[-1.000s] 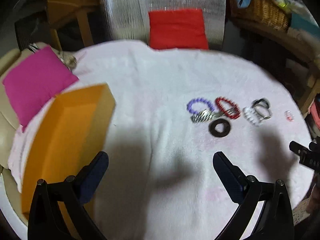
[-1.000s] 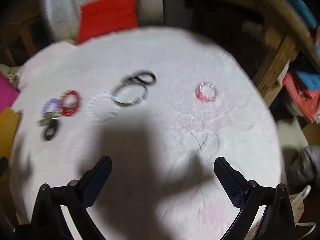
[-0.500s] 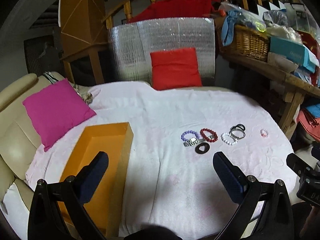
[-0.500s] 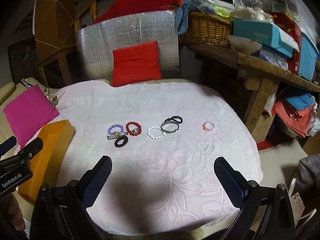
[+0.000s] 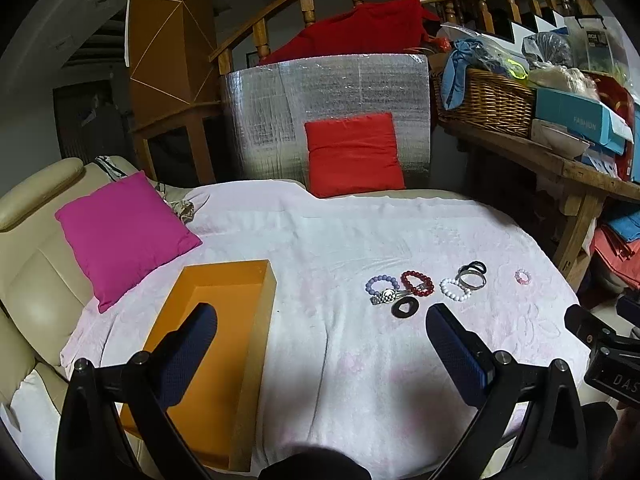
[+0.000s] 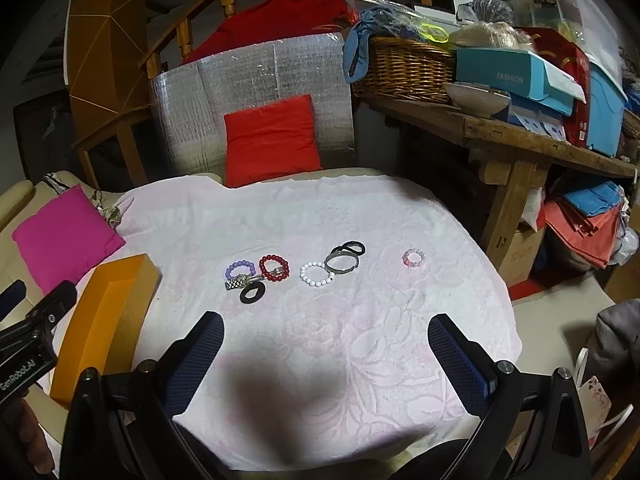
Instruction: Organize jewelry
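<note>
Four beaded bracelets lie mid-frame on the pink blanket: one purple (image 6: 240,269), one red (image 6: 273,267), one white (image 6: 317,274), one small pink (image 6: 413,258). Beside them are one silver watch (image 6: 243,281), one black disc (image 6: 252,293), one silver bangle (image 6: 341,263) and one black band (image 6: 351,248). One orange box (image 6: 105,320) sits at left, with two cushions: one magenta (image 6: 64,236), one red (image 6: 272,140).

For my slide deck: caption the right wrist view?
Open right gripper faces bracelets on pink blanket, orange box left.

A teal box (image 6: 516,76) at upper right reads "FASHION". The left gripper (image 6: 24,354) body, lower left, bears "GenRobot.AI". The right gripper (image 5: 612,364) body shows "DAS", cut off.
</note>
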`<state>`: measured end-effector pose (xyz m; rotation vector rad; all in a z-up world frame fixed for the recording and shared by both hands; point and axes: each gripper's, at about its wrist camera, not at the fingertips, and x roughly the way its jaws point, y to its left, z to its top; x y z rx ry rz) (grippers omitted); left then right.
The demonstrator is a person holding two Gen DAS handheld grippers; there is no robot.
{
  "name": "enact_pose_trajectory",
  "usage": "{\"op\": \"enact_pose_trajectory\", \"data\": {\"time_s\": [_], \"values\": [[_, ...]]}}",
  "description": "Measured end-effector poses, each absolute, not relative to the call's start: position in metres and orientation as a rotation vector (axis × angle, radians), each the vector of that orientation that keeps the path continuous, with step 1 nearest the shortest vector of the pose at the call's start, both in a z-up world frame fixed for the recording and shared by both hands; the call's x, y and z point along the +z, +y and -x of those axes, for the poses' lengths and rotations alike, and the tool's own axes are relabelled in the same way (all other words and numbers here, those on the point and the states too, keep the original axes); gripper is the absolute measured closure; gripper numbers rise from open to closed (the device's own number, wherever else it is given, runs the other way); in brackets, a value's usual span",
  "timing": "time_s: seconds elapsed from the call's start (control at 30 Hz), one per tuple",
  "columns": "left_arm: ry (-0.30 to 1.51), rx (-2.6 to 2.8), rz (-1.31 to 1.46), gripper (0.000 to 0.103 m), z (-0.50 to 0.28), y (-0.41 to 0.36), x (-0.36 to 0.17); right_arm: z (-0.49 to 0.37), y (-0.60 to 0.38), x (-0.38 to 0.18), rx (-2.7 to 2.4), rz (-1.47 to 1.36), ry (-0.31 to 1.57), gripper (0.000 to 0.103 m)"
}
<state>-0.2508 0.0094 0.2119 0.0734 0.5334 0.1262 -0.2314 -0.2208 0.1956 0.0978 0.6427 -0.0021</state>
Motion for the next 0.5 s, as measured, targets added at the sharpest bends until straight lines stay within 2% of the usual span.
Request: {"op": "enact_pose_trajectory", "data": {"time_s": [0.5], "values": [[0.569,0.166,-0.047,0.0,0.235,0.03,0.2,0.208,-0.193,0.195,0.03,-0.062,0.658,0.0]]}}
